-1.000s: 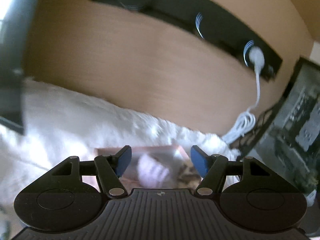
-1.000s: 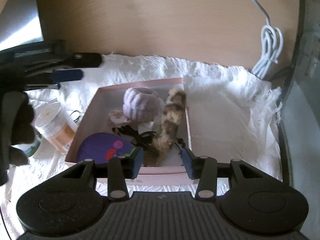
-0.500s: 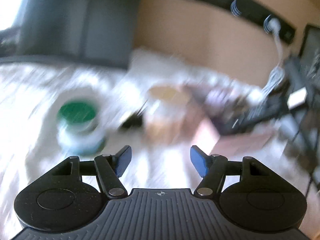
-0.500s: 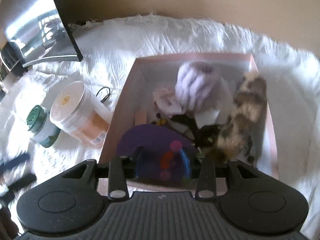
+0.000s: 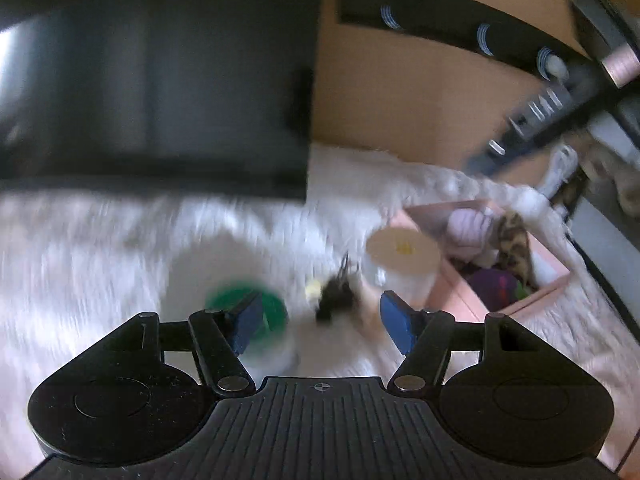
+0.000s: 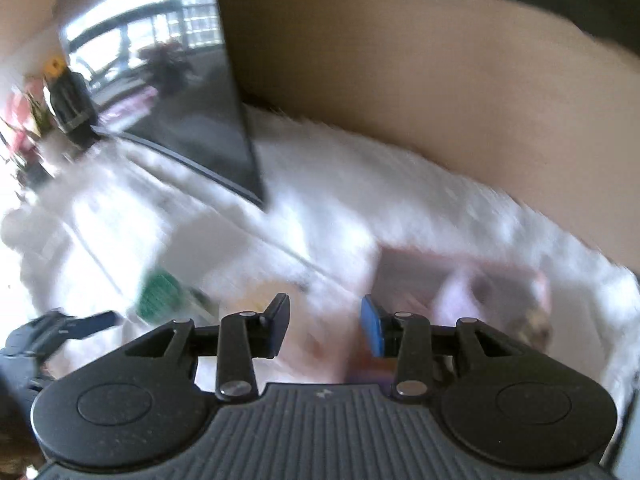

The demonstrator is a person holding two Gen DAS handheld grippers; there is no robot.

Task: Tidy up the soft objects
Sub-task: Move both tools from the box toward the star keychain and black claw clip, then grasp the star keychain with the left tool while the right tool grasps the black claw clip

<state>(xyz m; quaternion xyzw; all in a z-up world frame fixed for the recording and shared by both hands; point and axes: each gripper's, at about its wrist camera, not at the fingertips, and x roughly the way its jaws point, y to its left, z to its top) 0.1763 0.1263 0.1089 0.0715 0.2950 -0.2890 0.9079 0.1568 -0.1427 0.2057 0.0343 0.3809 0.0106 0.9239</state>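
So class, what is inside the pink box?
In the pink box: a lilac scrunchie, a mottled furry one, a purple item. Whatever lies beneath them is covered.

Ahead of the left tool (image 5: 320, 322), between its spread jaws, a small black thing (image 5: 336, 296) lies on the white fluffy cover (image 5: 100, 240). A green-lidded jar (image 5: 256, 312) stands at its left jaw, a cream-lidded tub (image 5: 402, 248) ahead to the right, with the pink box (image 5: 532, 292) just beyond. A dark screen (image 5: 160, 80) blocks the way further ahead on the left. Bare cover lies open far left. Ahead of the right tool (image 6: 324, 326), blur hides the ground; the box sits to its right.
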